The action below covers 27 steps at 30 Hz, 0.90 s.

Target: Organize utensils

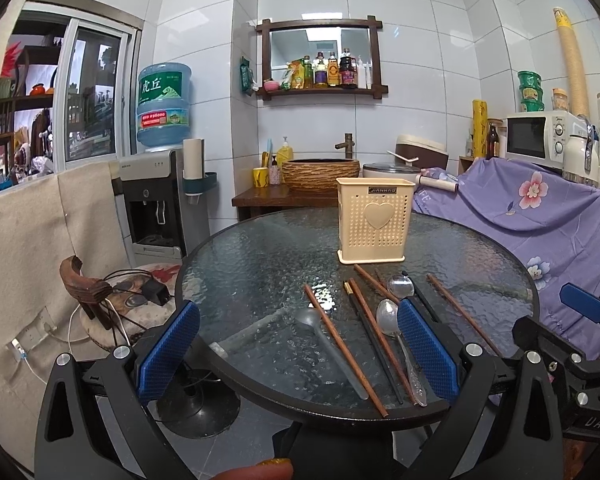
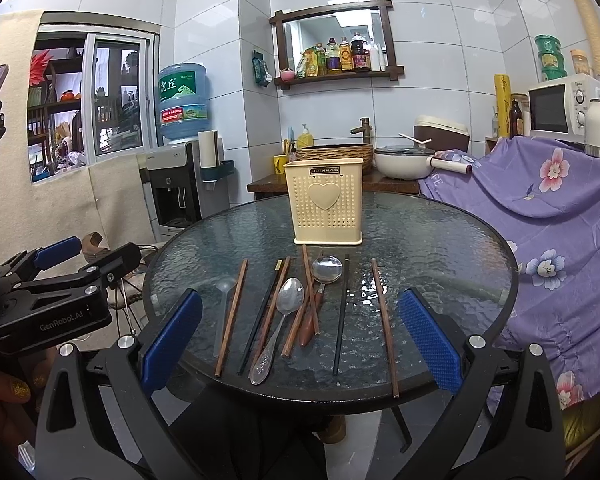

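Observation:
A cream perforated utensil holder (image 1: 375, 220) (image 2: 326, 204) with a heart on its front stands upright on the round glass table (image 1: 260, 260) (image 2: 440, 248). In front of it lie loose utensils. They are several brown chopsticks (image 1: 342, 344) (image 2: 384, 320), black chopsticks (image 2: 341, 316), a translucent plastic spoon (image 1: 320, 332) (image 2: 223, 304), a metal spoon (image 1: 388, 316) (image 2: 290, 300) and a wood-handled spoon (image 2: 327, 270). My left gripper (image 1: 298, 352) hovers open at the table's near edge, left of the row. My right gripper (image 2: 300, 340) is open over the near edge, its fingers spanning the row.
A purple floral cloth (image 2: 560, 208) drapes over furniture on the right. A water dispenser (image 1: 152, 200) and a stool with cables (image 1: 132, 300) stand to the left. A basin and a pot (image 2: 404, 164) sit behind the table, with a microwave (image 2: 560, 108) at far right.

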{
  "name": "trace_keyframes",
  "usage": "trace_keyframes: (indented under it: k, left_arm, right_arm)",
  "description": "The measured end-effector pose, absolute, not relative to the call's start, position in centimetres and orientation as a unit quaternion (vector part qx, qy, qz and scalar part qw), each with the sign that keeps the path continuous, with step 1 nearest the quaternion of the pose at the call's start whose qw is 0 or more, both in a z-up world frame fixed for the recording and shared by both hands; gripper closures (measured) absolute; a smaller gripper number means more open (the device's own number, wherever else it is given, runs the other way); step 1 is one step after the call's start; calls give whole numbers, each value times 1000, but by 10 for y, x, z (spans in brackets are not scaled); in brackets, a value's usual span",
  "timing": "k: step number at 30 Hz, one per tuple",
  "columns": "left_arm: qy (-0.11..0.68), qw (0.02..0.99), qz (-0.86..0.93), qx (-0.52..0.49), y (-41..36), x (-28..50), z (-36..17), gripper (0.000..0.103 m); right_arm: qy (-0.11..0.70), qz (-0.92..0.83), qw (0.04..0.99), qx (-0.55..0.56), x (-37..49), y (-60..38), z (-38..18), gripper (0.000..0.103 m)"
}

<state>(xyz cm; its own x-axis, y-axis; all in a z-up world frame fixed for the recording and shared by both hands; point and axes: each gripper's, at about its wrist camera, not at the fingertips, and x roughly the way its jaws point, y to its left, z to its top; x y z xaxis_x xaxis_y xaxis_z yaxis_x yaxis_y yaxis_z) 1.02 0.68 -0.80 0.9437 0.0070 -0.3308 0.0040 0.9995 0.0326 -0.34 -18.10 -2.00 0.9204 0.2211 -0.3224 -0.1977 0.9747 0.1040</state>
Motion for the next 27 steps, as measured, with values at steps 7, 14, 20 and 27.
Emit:
trace_keyframes:
  k: [7,14,20,27]
  left_arm:
    - [215,977,8,12,20,38,-22,6]
    - [279,960,-20,-2,28,86,-35,7]
    - [352,934,-54,-21,27,133,-59,27]
    - [388,920,-58,-12,33,165,-69,42]
  right_arm:
    - [186,78,979,35,15,-194,-24,5]
    - [226,46,973,29,49,-210,-39,5]
    - [295,53,954,-5,98,-216,-56,5]
    - [330,78,941,-15,145,-221,-65,7]
